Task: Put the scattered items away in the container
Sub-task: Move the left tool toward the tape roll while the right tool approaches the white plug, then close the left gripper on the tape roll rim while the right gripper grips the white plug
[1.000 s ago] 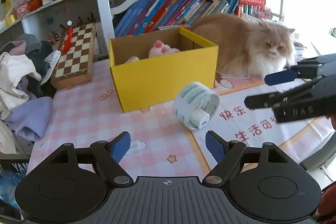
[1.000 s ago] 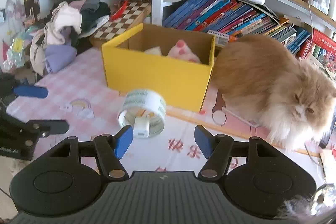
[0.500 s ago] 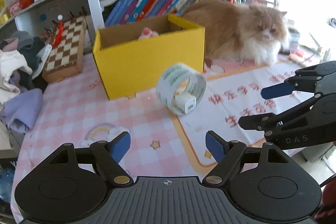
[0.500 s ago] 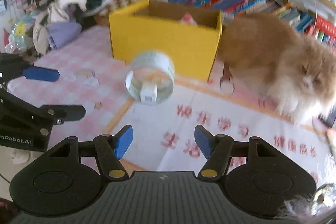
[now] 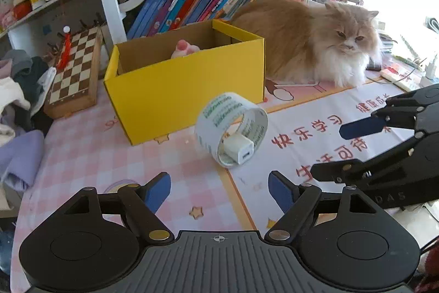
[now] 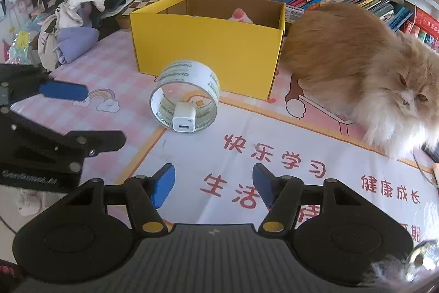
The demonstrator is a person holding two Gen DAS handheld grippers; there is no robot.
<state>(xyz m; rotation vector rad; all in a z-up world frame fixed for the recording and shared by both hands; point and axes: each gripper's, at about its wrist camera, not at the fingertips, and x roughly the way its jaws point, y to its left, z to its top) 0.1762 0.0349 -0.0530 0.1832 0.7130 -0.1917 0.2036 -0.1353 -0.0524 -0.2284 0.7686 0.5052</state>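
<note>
A roll of clear tape (image 5: 227,114) stands on its edge on the pink checked mat, just in front of the yellow cardboard box (image 5: 186,89). A small white charger (image 5: 238,151) rests in the roll's opening. A pink plush toy (image 5: 183,48) lies inside the box. My left gripper (image 5: 218,183) is open and empty, a little short of the roll. In the right wrist view the roll (image 6: 186,73) and charger (image 6: 184,120) lie ahead of my right gripper (image 6: 213,172), whose jaws are closing with nothing between them. The left gripper (image 6: 101,114) shows at that view's left.
A fluffy orange cat (image 5: 307,40) lies right of the box, against it. A chessboard (image 5: 74,67) leans at the back left beside a heap of clothes (image 5: 16,89). Shelves of books (image 5: 192,2) run behind. A power strip (image 5: 397,78) lies at the far right.
Both grippers have come lower and closer to the tape roll, which now looms larger and nearer the middle of each view. Roll, charger and box have not moved.
</note>
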